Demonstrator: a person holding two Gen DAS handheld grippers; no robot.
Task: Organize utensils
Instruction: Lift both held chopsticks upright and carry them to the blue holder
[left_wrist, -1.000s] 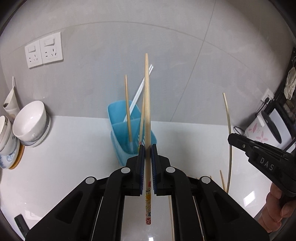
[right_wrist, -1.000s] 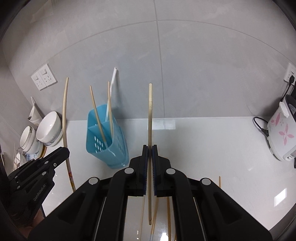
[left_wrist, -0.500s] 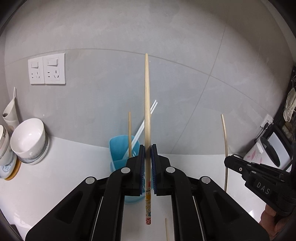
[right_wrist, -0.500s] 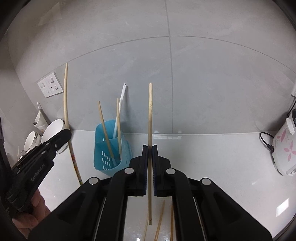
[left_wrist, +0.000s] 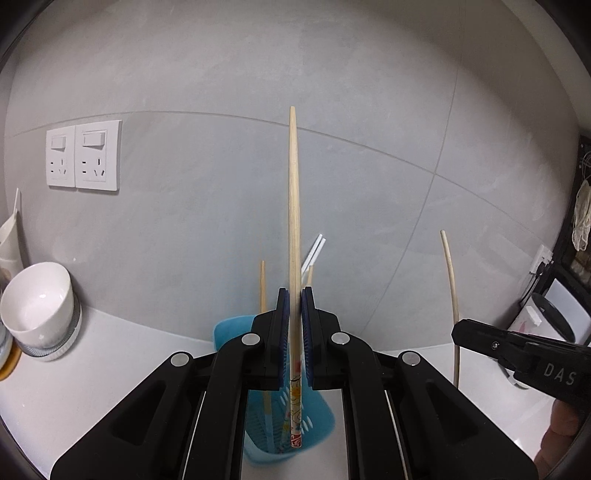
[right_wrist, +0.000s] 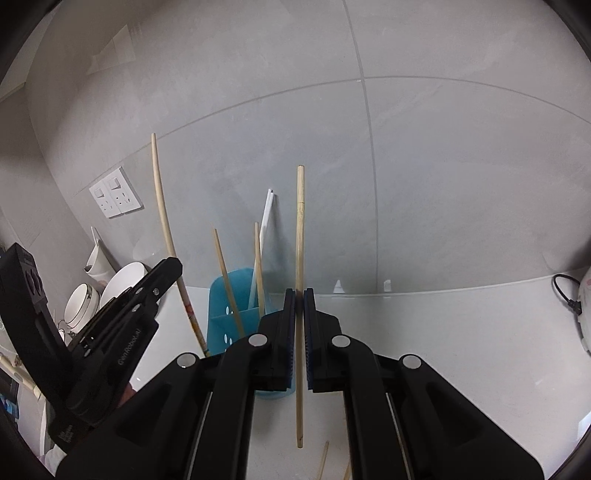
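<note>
My left gripper (left_wrist: 294, 295) is shut on a wooden chopstick (left_wrist: 293, 206) with a patterned lower end, held upright right above the blue utensil holder (left_wrist: 291, 439). My right gripper (right_wrist: 299, 295) is shut on a plain wooden chopstick (right_wrist: 300, 229), held upright just right of the blue holder (right_wrist: 225, 317). The holder has two wooden chopsticks (right_wrist: 258, 258) and white chopsticks (right_wrist: 266, 210) standing in it. The left gripper (right_wrist: 168, 269) with its chopstick shows at the left of the right wrist view. The right gripper (left_wrist: 460, 332) shows at the right of the left wrist view.
White bowls (left_wrist: 37, 306) are stacked at the left by the wall, below the wall sockets (left_wrist: 83, 155). A rice cooker (right_wrist: 585, 314) with a cord stands at the far right. Loose chopsticks (right_wrist: 323, 459) lie on the white counter near my right gripper.
Both grippers have moved closer to the blue holder and tilted up. The left chopstick's lower end is now over the holder's opening.
</note>
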